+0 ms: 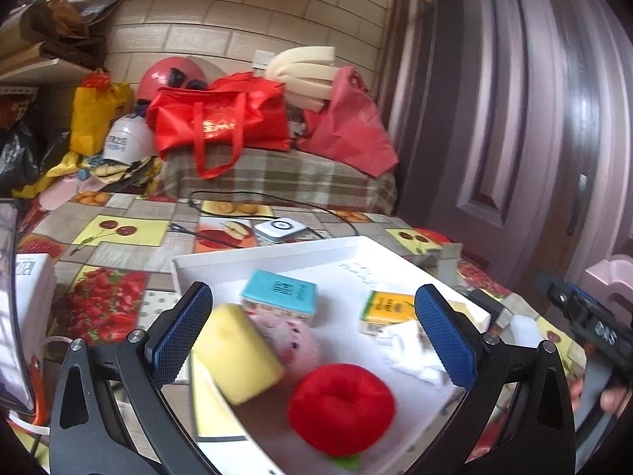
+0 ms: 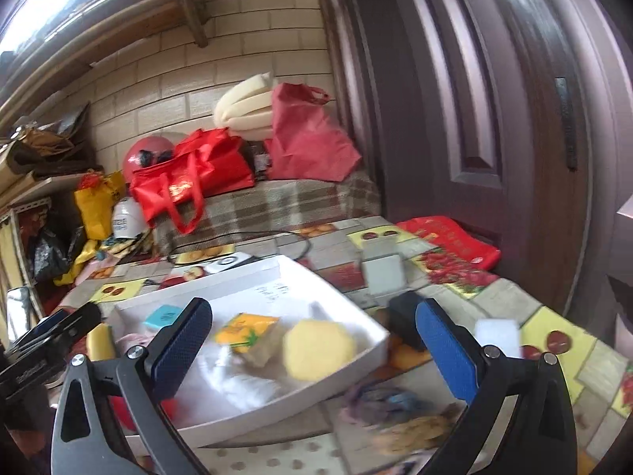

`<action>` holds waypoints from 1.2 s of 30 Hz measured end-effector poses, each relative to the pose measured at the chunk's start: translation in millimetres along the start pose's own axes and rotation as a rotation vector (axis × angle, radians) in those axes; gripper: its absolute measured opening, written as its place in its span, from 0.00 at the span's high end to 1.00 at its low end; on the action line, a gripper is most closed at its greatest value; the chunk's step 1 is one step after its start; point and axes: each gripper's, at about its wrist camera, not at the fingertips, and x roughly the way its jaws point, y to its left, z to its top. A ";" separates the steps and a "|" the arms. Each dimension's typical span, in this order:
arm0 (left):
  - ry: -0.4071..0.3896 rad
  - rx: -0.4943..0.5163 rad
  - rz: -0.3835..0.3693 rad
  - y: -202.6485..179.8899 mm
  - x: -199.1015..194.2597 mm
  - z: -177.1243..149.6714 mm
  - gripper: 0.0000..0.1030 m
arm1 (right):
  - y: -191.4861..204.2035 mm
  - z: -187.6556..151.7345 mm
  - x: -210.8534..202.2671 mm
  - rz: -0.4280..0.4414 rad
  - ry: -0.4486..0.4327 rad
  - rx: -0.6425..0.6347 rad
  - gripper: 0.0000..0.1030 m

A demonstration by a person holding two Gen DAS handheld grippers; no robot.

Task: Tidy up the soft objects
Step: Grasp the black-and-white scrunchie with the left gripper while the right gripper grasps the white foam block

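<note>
Judging by looks, everything in the white tray [image 1: 205,265] is light and squashy: yellow sponge [image 1: 237,356], then red plush apple [image 1: 341,407], best pinched gently across their middles. Left gripper [image 1: 316,334] and right gripper [image 2: 314,348] both gape, holding nothing.

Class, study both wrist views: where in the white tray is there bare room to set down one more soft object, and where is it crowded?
Free: the white tray's far stretch, bordered by its back wall, the blue box and orange carton. Crowded: the near end, where the yellow sponge, pink plush, red plush apple and white cloth sit close together.
</note>
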 end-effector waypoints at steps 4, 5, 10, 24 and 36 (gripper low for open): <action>0.133 0.125 -0.193 -58.8 5.0 -10.0 0.00 | -81.4 6.7 31.2 -0.214 0.198 -0.006 0.00; 0.185 0.149 -0.245 -74.5 7.7 -15.9 0.00 | -96.6 2.7 42.6 -0.226 0.284 -0.005 0.00; 0.413 0.308 -0.436 -152.5 18.2 -55.4 0.01 | -117.4 -20.7 71.0 -0.187 0.462 0.006 0.00; 0.615 0.439 -0.371 -221.8 64.8 -87.3 0.65 | -99.9 -31.9 91.5 -0.111 0.536 -0.092 0.46; 0.284 0.426 -0.406 -192.8 -4.2 -65.4 0.68 | -113.4 -15.8 34.6 -0.096 0.237 0.023 0.47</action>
